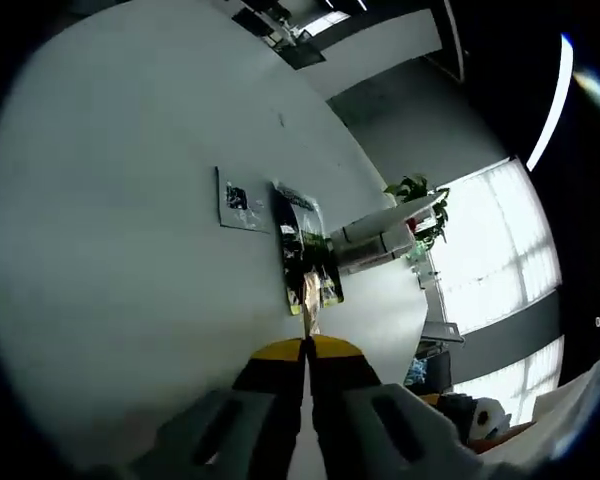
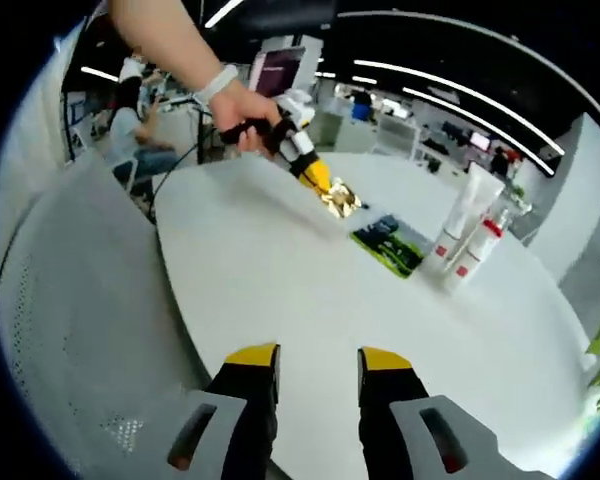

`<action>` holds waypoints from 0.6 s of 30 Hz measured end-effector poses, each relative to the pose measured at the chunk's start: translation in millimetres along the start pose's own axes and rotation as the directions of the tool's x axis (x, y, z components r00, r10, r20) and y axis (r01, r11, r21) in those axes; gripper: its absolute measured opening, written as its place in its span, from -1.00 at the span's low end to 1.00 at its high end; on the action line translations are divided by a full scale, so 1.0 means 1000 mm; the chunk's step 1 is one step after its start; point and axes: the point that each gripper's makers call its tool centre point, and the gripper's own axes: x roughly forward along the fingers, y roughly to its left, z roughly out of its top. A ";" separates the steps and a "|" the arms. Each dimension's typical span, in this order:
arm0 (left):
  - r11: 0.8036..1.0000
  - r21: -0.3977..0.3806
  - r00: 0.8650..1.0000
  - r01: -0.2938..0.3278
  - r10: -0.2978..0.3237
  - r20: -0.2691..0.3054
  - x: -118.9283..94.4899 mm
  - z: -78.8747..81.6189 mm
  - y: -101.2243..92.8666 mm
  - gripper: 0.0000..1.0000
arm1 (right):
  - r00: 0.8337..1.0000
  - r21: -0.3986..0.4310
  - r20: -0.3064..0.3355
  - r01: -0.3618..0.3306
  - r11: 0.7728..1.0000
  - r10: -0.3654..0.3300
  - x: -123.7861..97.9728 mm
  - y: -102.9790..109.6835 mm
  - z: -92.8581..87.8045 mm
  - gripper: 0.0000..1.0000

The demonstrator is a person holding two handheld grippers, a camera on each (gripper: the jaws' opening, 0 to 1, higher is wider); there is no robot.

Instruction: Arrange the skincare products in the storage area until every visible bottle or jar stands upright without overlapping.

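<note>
My left gripper [image 1: 305, 345] is shut on a small shiny gold sachet [image 1: 309, 298], held just above the white table [image 1: 130, 260]. In the right gripper view a hand holds that left gripper [image 2: 323, 186] with the gold sachet [image 2: 341, 198] at its tip. Beyond it lies a dark green packet [image 1: 306, 248] [image 2: 388, 243]. A tall white tube [image 2: 472, 212] and two white bottles with red bands [image 2: 478, 255] stand upright together on the table. My right gripper [image 2: 318, 362] is open and holds nothing, low over the table's near edge.
A flat white card with a dark print [image 1: 242, 200] lies beside the green packet. A grey perforated surface [image 2: 70, 330] runs along the left. A person sits at the far left [image 2: 130, 125]. A green plant [image 1: 420, 195] stands past the table.
</note>
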 end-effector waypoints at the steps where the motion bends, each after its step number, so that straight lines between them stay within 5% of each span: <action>1: 1.000 0.003 1.000 -0.005 0.005 -0.001 0.002 0.004 -0.001 -1.00 | 1.000 0.002 -0.015 0.007 1.000 -0.007 0.001 -0.002 -0.004 -0.33; 7: 0.998 -0.002 0.995 -0.059 0.059 -0.076 0.013 0.006 0.008 -1.00 | 0.999 0.012 -0.034 -0.003 1.000 0.004 0.001 0.001 -0.007 -0.22; 18: 0.993 -0.018 0.986 -0.117 0.114 -0.122 0.030 0.003 0.022 -1.00 | 1.000 0.047 -0.003 -0.029 0.998 0.029 0.002 0.006 -0.003 -0.15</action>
